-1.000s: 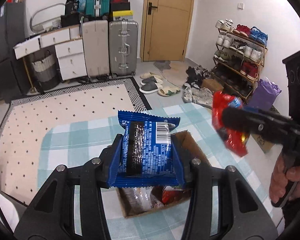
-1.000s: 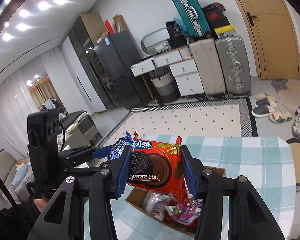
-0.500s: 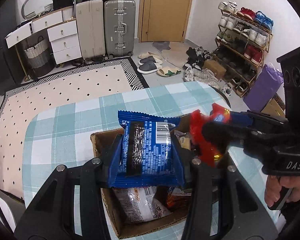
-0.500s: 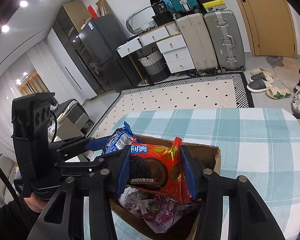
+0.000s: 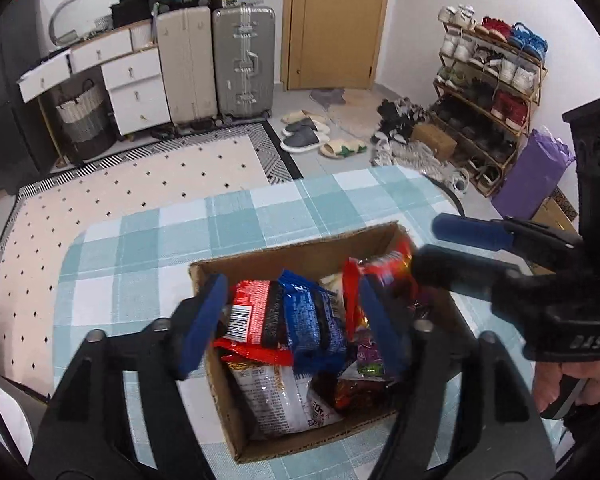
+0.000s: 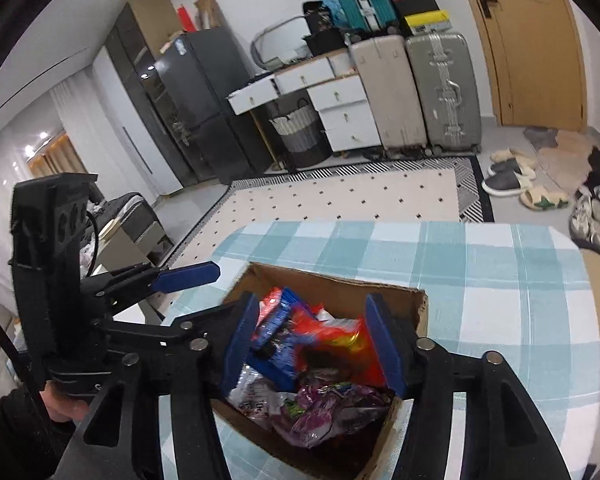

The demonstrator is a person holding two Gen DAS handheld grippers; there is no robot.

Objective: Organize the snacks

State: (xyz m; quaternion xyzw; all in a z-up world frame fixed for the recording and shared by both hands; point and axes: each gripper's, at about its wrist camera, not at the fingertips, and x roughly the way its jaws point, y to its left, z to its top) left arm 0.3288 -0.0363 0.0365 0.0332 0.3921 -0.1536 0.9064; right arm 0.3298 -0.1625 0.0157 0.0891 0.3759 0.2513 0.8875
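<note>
Both grippers over the cardboard box, which sits on the teal-and-white checked tablecloth. Left gripper has its jaws spread wide, nothing held; the blue Oreo packet lies loose in the box right between and just below its blue pads, long axis running near-to-far, leaning on a red packet to its left. Right gripper also spread, empty; the red Oreo packet sits under it in the box, blurred, touching the blue one at its left edge. From the left wrist view the red packet shows at the box's far right corner, against the right gripper's finger.

Judgement: both packets look dropped in, so the next move is straight up and out for either claw, with neither nearer another snack.

Materials: crinkly glossy foil wrappers, flat pillow shape; a white printed bag and a purple wrapper near the front; the box is matte corrugated card with raw edges, open top.
</note>
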